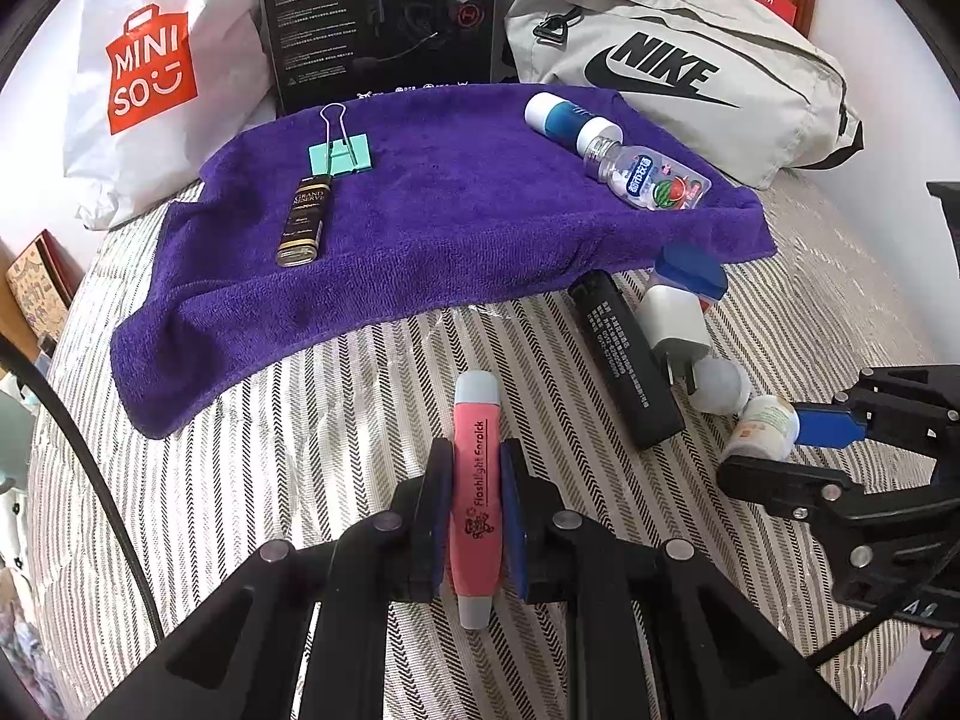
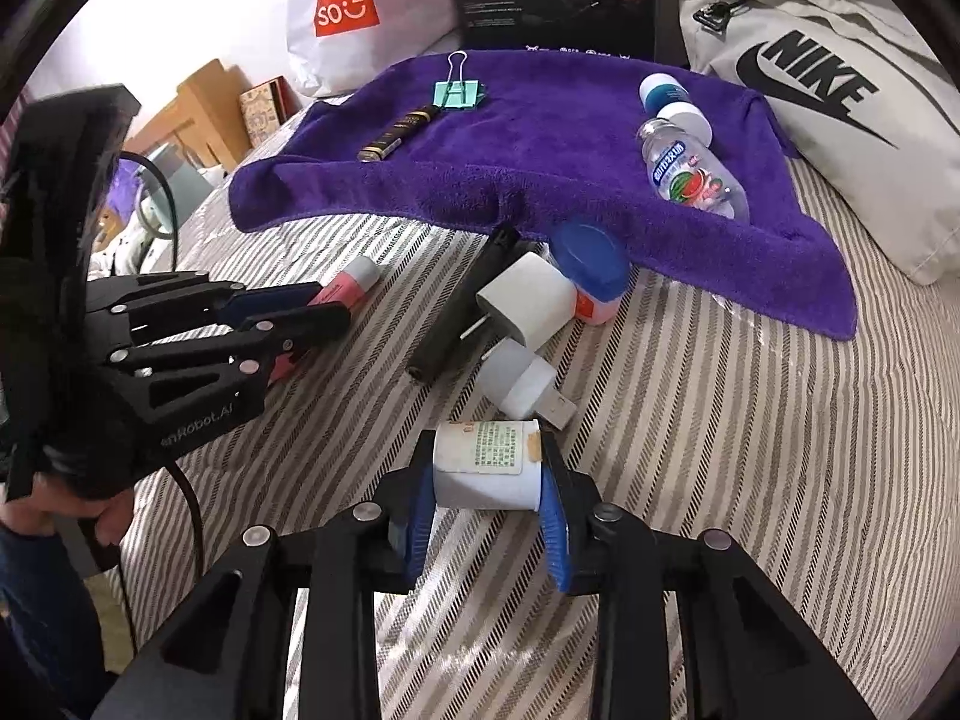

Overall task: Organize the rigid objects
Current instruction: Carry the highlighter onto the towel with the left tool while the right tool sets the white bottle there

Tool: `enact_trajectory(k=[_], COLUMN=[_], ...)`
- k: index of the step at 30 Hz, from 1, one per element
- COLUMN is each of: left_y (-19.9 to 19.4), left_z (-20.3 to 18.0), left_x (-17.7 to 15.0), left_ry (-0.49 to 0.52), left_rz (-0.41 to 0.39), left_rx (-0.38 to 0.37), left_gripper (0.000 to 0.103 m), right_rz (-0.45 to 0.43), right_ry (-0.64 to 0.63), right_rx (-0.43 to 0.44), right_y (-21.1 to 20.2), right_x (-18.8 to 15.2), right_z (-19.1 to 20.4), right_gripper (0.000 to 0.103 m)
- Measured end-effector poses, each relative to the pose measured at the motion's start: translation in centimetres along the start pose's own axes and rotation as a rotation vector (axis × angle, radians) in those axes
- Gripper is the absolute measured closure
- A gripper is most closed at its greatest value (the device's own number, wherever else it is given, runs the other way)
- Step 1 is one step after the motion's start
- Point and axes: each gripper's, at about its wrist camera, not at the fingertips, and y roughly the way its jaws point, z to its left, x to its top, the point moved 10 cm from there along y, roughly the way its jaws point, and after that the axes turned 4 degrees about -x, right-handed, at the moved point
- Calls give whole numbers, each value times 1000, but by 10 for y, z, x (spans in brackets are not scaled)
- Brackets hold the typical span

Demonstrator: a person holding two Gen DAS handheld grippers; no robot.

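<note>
A: Which claw is nearer to the purple terry towel, and what does each one hold?

B: The left claw is closed on the pink plastic flashlight earpick with grey ends. Its long axis runs straight along the fingers and points forward to the towel. The right claw has its blue pads on both sides of the small white labelled pill bottle, which lies on its side across the fingers; it looks gripped, with the bottle low over the striped bedcover.

A: And the towel lies which way?

B: Ahead of both, further up the bed. Between the right claw and the towel lie the white wall charger and the black rectangular lighter. On the towel I see already a mint binder clip and a clear bottle with a watermelon label.

A: So the earpick goes first?

B: I think yes; the left path forward is free, and the middle of the towel is bare.
</note>
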Motion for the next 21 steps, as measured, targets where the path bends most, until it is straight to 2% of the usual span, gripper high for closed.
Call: enact_trajectory(k=[7,14,21], left_y=[-4,-7,-6], left_z=[3,9,5], left_x=[-4,-9,-9], left_ry=[-2,-24,19], left_rz=[4,-3,-8], left_rx=[-16,-49,-7], left_gripper=[87,87,87], right_rz=[-31,16,6], right_ry=[0,-1,7], right_rx=[-29,-87,-71], right_y=[-26,-10,-13], right_x=[-3,-15,-15], right_z=[-18,-31,-31], right_gripper=[72,72,72])
